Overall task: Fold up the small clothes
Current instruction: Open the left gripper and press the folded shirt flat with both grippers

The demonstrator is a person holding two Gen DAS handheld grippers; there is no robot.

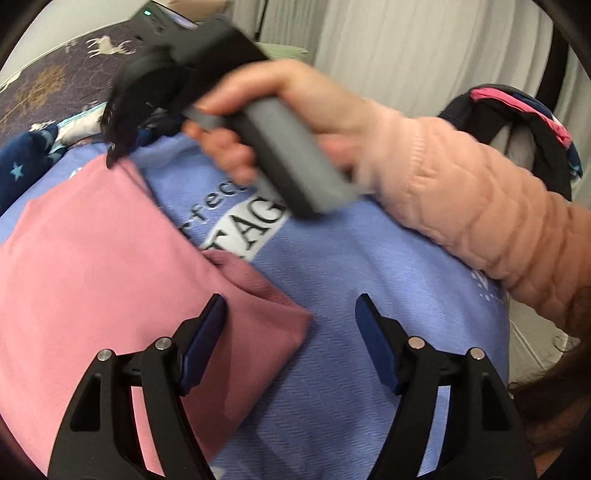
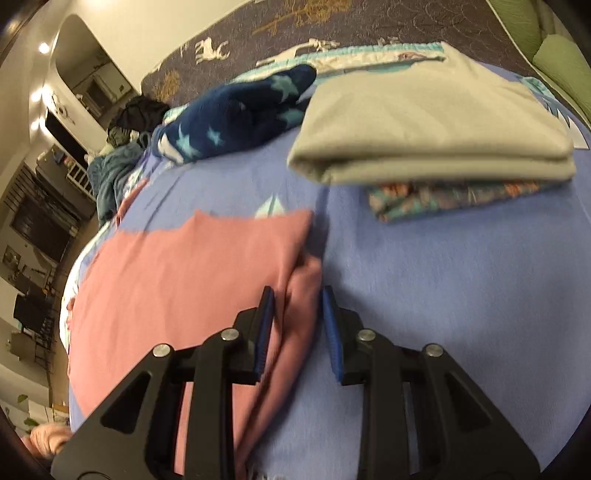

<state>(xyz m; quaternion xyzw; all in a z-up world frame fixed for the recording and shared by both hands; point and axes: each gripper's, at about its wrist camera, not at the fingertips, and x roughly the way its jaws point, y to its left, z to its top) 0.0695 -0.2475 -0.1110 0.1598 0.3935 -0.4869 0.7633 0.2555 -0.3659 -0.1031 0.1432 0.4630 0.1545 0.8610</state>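
A pink garment (image 1: 85, 258) lies folded on a lilac cloth (image 1: 351, 295) with printed lettering. My left gripper (image 1: 291, 325) is open above the garment's folded corner, touching nothing. In the left wrist view my right gripper (image 1: 118, 122) is held by a hand in a pink sleeve, its tips down at the garment's far edge. In the right wrist view the right gripper (image 2: 297, 317) has its jaws partly closed around a raised fold of the pink garment (image 2: 192, 280); the pads are not clamped.
A folded grey garment (image 2: 436, 129) sits on a patterned folded one (image 2: 454, 199) at the far right. A navy star-print garment (image 2: 236, 114) lies behind. A dark deer-print bedspread (image 2: 351, 26) runs beyond. A bag with pink trim (image 1: 517, 122) stands right.
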